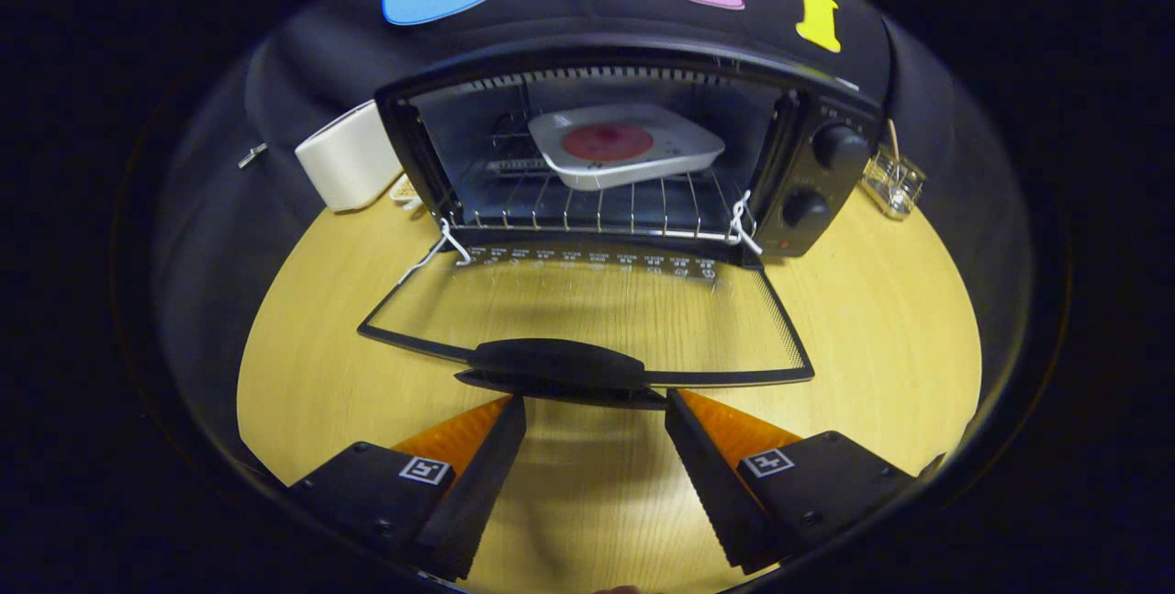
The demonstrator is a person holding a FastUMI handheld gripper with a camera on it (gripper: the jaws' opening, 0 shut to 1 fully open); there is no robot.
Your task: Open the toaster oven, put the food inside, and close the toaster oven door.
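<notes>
We see the gripper (595, 406) with jaws apart, empty, just short of the door handle (558, 364); the hinged glass door (587, 309) looks rigid, so we'd lift there.

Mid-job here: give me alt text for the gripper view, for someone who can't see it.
The toaster oven stands open, its glass door folded flat onto the wooden table, and a white plate of food sits on the rack inside. The open gripper is empty, just short of the door handle.
</notes>
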